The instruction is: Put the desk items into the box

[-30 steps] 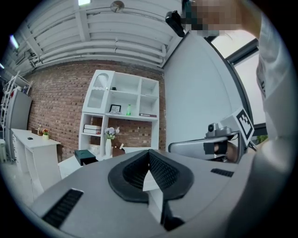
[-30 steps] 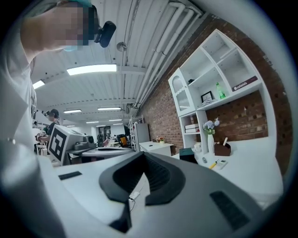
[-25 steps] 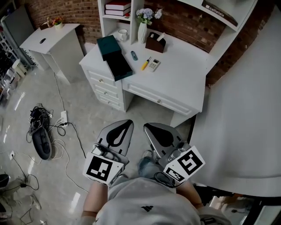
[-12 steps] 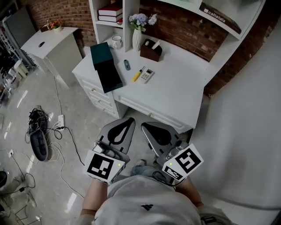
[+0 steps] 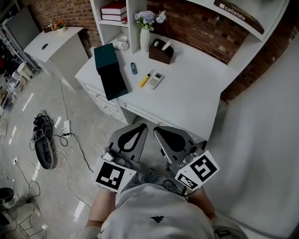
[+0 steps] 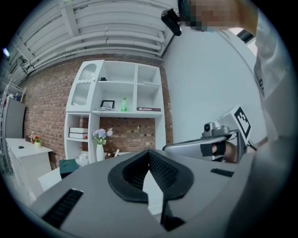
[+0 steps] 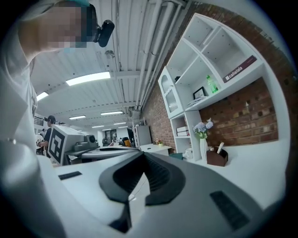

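Note:
On the white desk (image 5: 187,93) lies an open dark teal box (image 5: 110,70) at the left end. Beside it are a small blue item (image 5: 133,68), a yellow pen (image 5: 145,79) and a small grey calculator (image 5: 156,80). A brown holder (image 5: 160,51), a white vase of flowers (image 5: 145,38) and a mug (image 5: 123,43) stand at the back. My left gripper (image 5: 142,126) and right gripper (image 5: 156,129) are side by side, level, just short of the desk's front edge. Both are shut and hold nothing. The left gripper (image 6: 149,151) sees the box (image 6: 69,166) far off; the right gripper (image 7: 142,153) sees the holder (image 7: 217,157).
A shelf unit with books (image 5: 113,8) rises over the desk. A small white side table (image 5: 51,42) stands at the left. Cables and a power strip (image 5: 46,140) lie on the floor. Desk drawers (image 5: 105,105) sit under the box end. A white wall (image 5: 261,140) bounds the right.
Both grippers and the view have moved forward toward the desk, whose front edge now lies just beyond the fingertips. The jaws have stayed shut.

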